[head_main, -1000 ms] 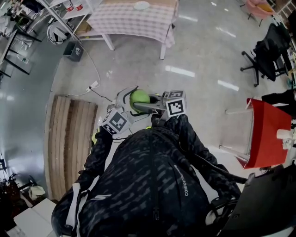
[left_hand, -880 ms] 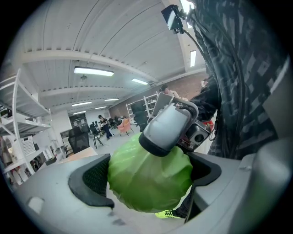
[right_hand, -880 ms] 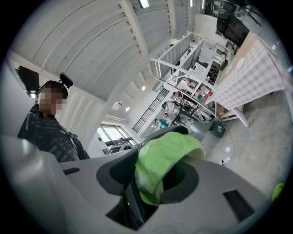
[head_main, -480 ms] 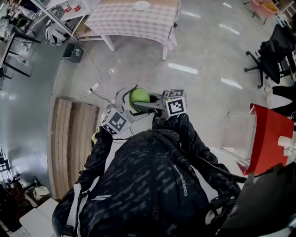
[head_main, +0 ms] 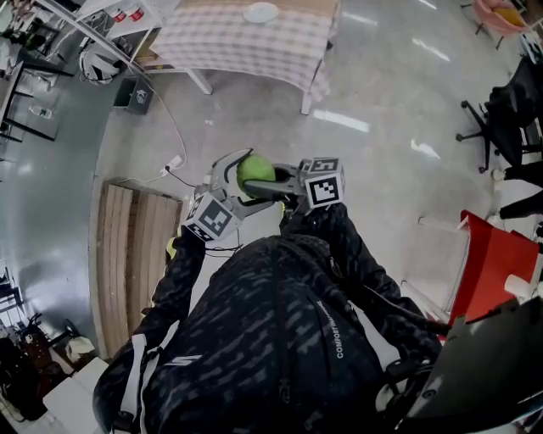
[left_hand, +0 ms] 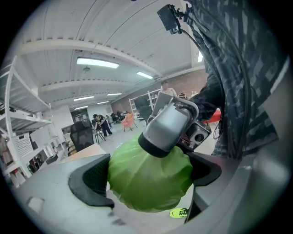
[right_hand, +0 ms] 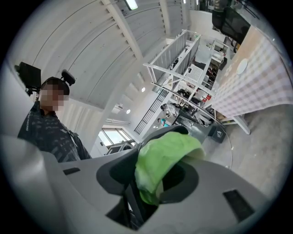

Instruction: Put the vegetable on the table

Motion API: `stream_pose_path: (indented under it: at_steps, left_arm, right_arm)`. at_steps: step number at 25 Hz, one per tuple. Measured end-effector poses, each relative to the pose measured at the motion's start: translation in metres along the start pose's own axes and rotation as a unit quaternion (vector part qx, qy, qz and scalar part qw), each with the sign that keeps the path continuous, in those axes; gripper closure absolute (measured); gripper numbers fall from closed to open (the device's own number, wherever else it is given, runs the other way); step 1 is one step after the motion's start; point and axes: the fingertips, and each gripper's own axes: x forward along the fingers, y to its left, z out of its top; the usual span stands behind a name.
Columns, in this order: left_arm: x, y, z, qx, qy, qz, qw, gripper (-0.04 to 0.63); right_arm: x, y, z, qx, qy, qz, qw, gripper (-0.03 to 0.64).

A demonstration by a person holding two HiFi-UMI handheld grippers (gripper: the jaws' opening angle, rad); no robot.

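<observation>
Clamps green cabbage (head_main: 254, 171) in left gripper (left_hand: 149, 176), jaws wide on it. Pinches it too with right gripper (right_hand: 151, 176), jaws half spread.

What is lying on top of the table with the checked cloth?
One white plate lies on the table. The checked cloth covers the table top itself, so its surface cannot be seen, and beyond the plate the picture's edge cuts the table off.

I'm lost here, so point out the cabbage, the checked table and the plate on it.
cabbage (head_main: 254, 172), head view, its green top.
checked table (head_main: 237, 47), head view, bare cloth.
plate (head_main: 260, 12), head view, its middle.
</observation>
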Motion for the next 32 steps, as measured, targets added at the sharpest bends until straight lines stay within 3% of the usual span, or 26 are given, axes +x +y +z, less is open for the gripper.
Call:
stream_pose_path:
  at_steps: [16,32]
  left_arm:
    - [0.053,0.095,-0.004,-0.019,0.011,-0.001,0.9998,0.097]
    - [0.076,0.152,0.003,0.014,0.009,-0.004,0.9998,0.097]
  right_arm:
    - [-0.011,-0.069,0.083,0.020,0.011,0.003,1.000,0.495]
    - [-0.014,-0.101,0.137,0.000,-0.008,0.008,1.000,0.495]
